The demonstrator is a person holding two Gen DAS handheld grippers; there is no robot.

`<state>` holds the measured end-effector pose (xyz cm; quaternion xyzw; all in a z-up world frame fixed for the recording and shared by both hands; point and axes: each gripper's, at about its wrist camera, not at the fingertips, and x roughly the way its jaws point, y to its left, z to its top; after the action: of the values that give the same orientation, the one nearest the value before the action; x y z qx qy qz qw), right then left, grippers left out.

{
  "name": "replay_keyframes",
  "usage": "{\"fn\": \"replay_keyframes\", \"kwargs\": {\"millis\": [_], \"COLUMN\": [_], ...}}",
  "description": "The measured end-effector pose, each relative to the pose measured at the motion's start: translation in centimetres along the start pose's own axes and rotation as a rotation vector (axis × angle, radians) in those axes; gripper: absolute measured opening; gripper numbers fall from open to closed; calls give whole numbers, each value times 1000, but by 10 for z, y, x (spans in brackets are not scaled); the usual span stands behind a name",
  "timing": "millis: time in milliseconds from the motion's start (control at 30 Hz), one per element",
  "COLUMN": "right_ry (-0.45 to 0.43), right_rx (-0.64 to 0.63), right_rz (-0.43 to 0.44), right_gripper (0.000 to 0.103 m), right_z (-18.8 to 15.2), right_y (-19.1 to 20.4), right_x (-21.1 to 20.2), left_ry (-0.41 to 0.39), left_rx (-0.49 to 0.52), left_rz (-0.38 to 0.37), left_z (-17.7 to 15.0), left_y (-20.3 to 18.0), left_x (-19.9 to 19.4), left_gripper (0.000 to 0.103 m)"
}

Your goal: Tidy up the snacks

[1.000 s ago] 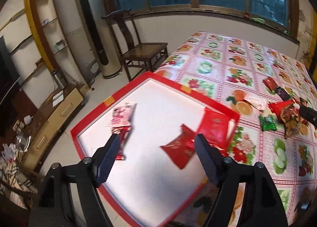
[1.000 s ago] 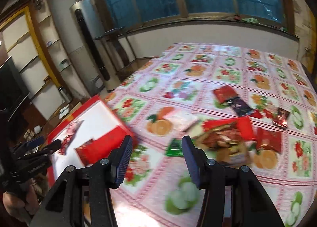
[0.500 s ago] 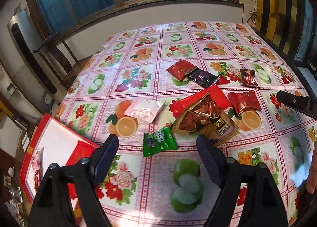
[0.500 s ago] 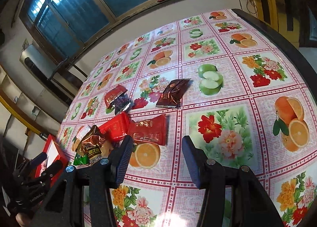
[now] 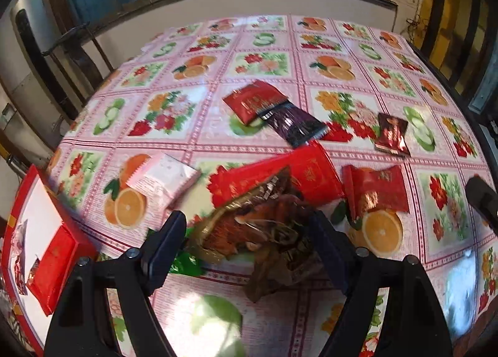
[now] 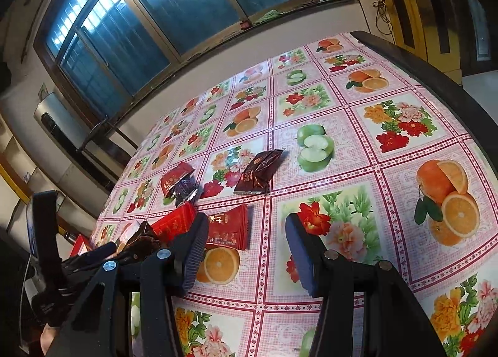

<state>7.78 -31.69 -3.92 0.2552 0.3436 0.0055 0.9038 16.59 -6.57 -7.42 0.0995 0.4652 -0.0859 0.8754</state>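
Brown crinkled foil snack bag (image 5: 274,232) lies on the counter (image 5: 311,45) between the left tool (image 5: 249,251) fingers, which stand apart. Light, soft, slippery: pinch its flat middle. Right tool (image 6: 246,251) is apart, empty.

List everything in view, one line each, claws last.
Tablecloth: one, pink with fruit and flowers, covers table.
Tray: one, red rim, white inside, table's left edge.
Red box: one, in tray.
Brown-gold packet: one, between left claw's fingers.
Green packet: one, beside it.
Red packets: three on cloth.
Purple packet: one, overlapping a red one.
Dark brown packet: one, apart.
Pale pink packet: one.
Left claw: open.
Right claw: open, empty.
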Motion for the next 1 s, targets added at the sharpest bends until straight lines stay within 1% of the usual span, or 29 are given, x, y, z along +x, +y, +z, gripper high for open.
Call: {"fn": "replay_keyframes", "kwargs": {"millis": [33, 67, 200, 267, 300, 333, 400, 500, 533, 633, 667, 700, 733, 800, 833, 867, 933, 1000], "right_ry": [2, 5, 1, -5, -3, 5, 18, 61, 81, 132, 153, 170, 181, 212, 224, 231, 222, 214], "right_rx": [-5, -12, -32, -40, -41, -42, -49, -64, -75, -134, -144, -146, -150, -174, -194, -210, -223, -208], "right_rz": [-1, -1, -23, -32, -31, -29, -32, 2, -13, -81, -120, -157, -174, -224, -270, -305, -358, -369], "right_gripper": [55, 55, 55, 55, 58, 59, 59, 60, 61, 61, 61, 62, 62, 63, 64, 66, 67, 67], "right_z": [0, 0, -1, -2, -2, -2, -3, -5, -6, -8, -7, -6, -7, -7, -9, -11, -14, -16], "right_y": [0, 0, 3, 4, 4, 4, 6, 13, 17, 36, 42, 48, 52, 63, 68, 72, 76, 74], "right_x": [0, 0, 1, 0, 1, 3, 6, 15, 20, 37, 45, 54, 61, 76, 84, 90, 98, 101], "left_ry": [-29, -36, -47, -67, -76, -81, -88, -114, -118, -111, -104, -99, -93, -81, -76, -75, -69, -62], "left_rx": [35, 65, 171, 223, 228, 225, 213, 164, 139, 67, 42, 18, -2, -15, -24, -35, -38, -43], "left_rz": [13, 7, -69, -81, -80, -90, -124, -117, -122, -107, -108, -113, -120, -139, -144, -149, -161, -142], "left_z": [-6, -11, -36, -50, -55, -59, -67, -76, -78, -81, -80, -79, -79, -80, -81, -81, -81, -79], "left_y": [-9, -16, -39, -43, -42, -38, -19, 12, 22, 45, 49, 52, 54, 52, 51, 50, 46, 40], "left_x": [-5, -10, -28, -41, -47, -53, -66, -82, -87, -91, -92, -92, -93, -95, -96, -96, -96, -94], "left_gripper": [80, 80, 80, 80, 80, 80, 80, 80, 80, 81, 81, 81, 81, 81, 81, 81, 81, 81]}}
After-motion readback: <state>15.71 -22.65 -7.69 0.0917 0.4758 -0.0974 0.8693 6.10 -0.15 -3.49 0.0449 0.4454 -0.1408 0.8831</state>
